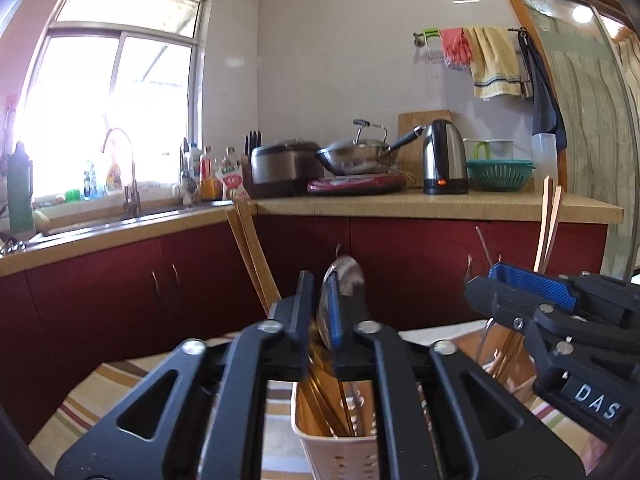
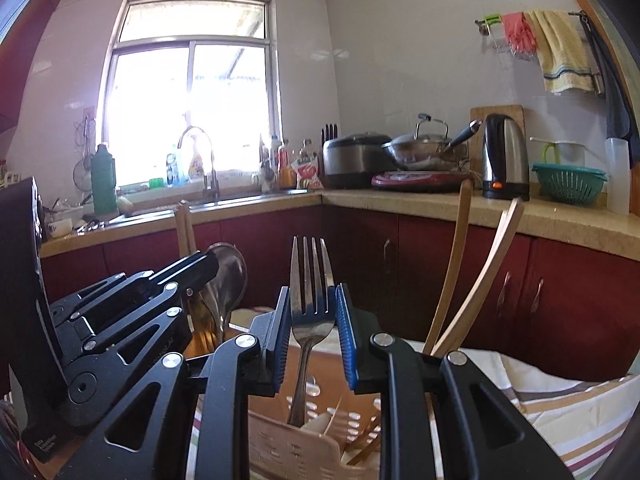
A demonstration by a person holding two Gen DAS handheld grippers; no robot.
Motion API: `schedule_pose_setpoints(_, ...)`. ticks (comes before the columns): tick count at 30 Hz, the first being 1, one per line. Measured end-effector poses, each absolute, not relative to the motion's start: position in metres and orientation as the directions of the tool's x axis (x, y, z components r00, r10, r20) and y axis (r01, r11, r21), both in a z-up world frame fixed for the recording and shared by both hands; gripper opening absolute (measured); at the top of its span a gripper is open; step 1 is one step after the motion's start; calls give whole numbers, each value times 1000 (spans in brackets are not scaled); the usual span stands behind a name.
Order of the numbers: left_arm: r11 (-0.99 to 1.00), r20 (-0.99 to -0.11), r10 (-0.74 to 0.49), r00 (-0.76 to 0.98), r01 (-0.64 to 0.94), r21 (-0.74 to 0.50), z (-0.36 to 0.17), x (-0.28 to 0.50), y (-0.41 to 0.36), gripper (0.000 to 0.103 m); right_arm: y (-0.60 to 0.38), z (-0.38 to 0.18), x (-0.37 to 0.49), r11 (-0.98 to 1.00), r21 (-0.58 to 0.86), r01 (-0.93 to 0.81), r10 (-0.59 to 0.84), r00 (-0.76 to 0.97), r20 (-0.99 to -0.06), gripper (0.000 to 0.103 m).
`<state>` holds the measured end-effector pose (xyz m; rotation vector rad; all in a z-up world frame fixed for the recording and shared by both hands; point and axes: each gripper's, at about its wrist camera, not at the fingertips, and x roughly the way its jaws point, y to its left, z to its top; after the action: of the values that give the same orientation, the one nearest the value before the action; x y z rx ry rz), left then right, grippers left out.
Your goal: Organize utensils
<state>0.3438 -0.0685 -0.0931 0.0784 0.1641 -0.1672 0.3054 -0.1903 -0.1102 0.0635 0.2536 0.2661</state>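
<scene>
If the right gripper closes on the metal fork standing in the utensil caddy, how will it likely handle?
The fork looks like polished steel, so probably stiff but slippery; the ribbed blue pads of the right gripper should help. It stands tines-up, loose in the caddy, so it may pivot or tilt if nudged off-centre.

Pale perforated plastic utensil caddy (image 2: 304,446), silver metal fork (image 2: 311,300) upright, tines up, steel spoon (image 1: 347,280) bowl up, bamboo chopsticks (image 2: 468,276) leaning inside.
</scene>
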Motion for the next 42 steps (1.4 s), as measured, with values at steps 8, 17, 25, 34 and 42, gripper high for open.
schedule_pose_setpoints(8, 978, -190, -190, 963, 203, 54, -95, 340, -72, 54, -193, -110, 304, 967, 103, -234, 254, 932, -258, 29)
schedule_pose_setpoints(17, 974, -205, -222, 953, 225, -8, -75, 330, -61, 77, -201, -92, 282, 977, 99, -190, 208, 953, -219, 46)
schedule_pose_setpoints(25, 970, -268, -240, 933, 241, -29, -53, 300, -59, 91, -209, -76, 244, 990, 91, -108, 126, 967, -221, 64)
schedule_pose_setpoints(34, 979, -306, -197, 931, 202, -15, -43, 221, -61, 96, -217, -73, 176, 996, 94, -7, 37, 950, -311, 75)
schedule_pose_setpoints(42, 988, -309, -151, 939, 148, -33, -30, 152, -48, 99, -214, -66, 122, 995, 95, 1, 30, 943, -332, 79)
